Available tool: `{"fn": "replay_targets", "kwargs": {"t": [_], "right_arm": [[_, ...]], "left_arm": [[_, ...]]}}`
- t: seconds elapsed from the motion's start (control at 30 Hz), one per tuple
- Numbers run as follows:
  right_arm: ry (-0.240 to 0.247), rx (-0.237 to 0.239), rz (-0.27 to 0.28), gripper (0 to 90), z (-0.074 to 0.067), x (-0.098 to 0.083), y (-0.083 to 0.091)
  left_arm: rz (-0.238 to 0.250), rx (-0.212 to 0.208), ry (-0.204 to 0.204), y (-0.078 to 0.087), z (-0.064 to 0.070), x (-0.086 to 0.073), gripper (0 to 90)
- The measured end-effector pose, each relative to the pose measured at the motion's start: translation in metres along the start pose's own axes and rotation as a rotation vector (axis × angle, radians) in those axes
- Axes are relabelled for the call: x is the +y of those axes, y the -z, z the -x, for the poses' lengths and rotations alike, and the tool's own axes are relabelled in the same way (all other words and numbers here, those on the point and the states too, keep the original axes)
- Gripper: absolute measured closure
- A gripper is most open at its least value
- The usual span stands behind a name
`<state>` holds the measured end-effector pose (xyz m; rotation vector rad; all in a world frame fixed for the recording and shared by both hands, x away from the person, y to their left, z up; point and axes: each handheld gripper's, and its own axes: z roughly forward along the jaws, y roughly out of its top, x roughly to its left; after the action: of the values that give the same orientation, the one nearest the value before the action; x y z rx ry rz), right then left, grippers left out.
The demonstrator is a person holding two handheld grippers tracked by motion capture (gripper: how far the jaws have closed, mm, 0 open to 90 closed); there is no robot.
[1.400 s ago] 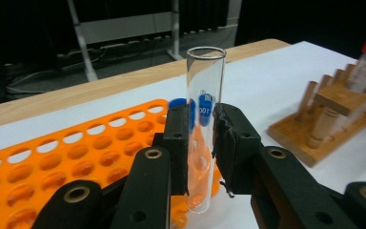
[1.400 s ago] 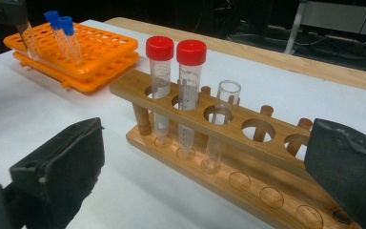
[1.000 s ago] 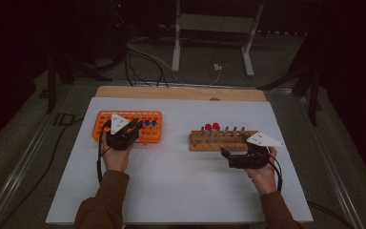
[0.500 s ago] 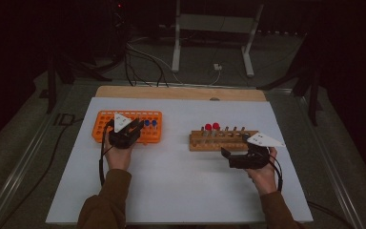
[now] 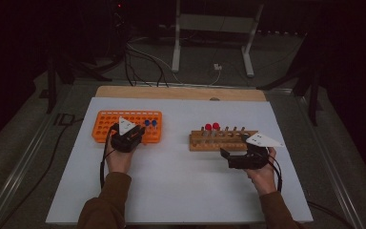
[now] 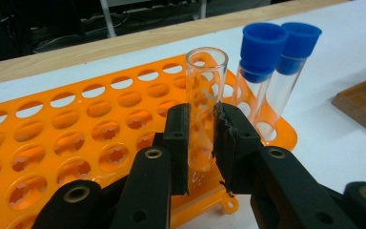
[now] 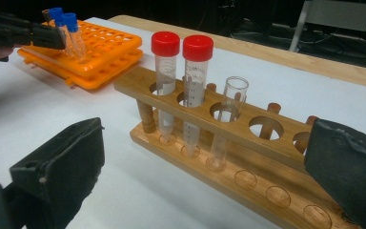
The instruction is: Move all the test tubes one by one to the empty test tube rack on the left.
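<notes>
My left gripper (image 6: 202,119) is shut on a clear uncapped test tube (image 6: 206,81), held upright just above the orange rack (image 6: 76,138). Two blue-capped tubes (image 6: 262,47) stand in that rack close to the right of it. In the high view the left gripper (image 5: 136,132) hovers over the near right part of the orange rack (image 5: 105,125). My right gripper (image 7: 205,181) stands wide open and holds nothing, in front of the wooden rack (image 7: 133,83). That rack holds two red-capped tubes (image 7: 198,47) and one clear open tube (image 7: 233,95). The right gripper (image 5: 226,156) sits near the wooden rack (image 5: 219,141).
A white mat (image 5: 181,191) covers the table, with a bare wooden strip (image 5: 181,93) along its far edge. Metal stand legs (image 5: 176,52) and cables lie on the dark floor beyond. Several holes at the right of the wooden rack stand vacant.
</notes>
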<state>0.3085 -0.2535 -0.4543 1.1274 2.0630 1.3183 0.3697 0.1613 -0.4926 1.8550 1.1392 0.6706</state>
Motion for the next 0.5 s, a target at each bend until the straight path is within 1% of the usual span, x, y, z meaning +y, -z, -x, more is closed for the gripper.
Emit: {"fn": "replay_targets", "kwargs": {"t": [0.4,0.5], "right_arm": [[0.002,0.002,-0.002,0.0,-0.0006,-0.0002,-0.0006],[0.002,0.002,-0.003,0.0,-0.0010,-0.0003,-0.0011]], "left_arm": [[-0.020,0.001,-0.015,-0.0010,0.0018,-0.0004,76.0],[-0.042,0.003,-0.025,-0.0025,0.0025,-0.0016,76.1]]}}
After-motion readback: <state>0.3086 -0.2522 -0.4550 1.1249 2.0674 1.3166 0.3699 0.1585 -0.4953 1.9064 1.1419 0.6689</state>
